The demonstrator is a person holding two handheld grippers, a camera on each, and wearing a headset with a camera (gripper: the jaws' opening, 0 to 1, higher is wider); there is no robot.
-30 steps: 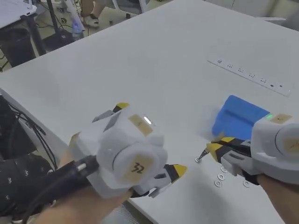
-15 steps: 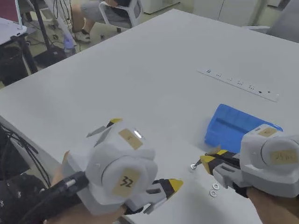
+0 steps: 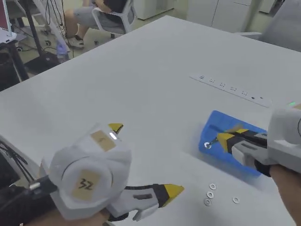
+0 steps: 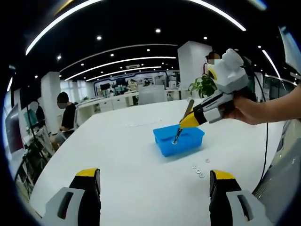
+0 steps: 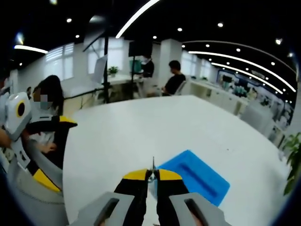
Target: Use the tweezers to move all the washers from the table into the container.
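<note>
Since the washers [image 3: 210, 194] lying on the counter [image 3: 155, 84] look tiny, light and slick, the right gripper [image 3: 225, 138], pinching the tweezers [image 4: 177, 135], should nip each by its rim.

I read: table [image 3: 141, 75] white, container [image 3: 221, 122] blue, washers [image 3: 210, 194] silver, tweezers [image 4: 178, 132] grey. Left hand-held gripper [image 4: 154, 174] and right hand-held gripper [image 3: 225, 139]: white bodies, black jaws with yellow tips. Left one carries a tan label with black marks. Power strip [image 3: 230, 88] white too.
</note>
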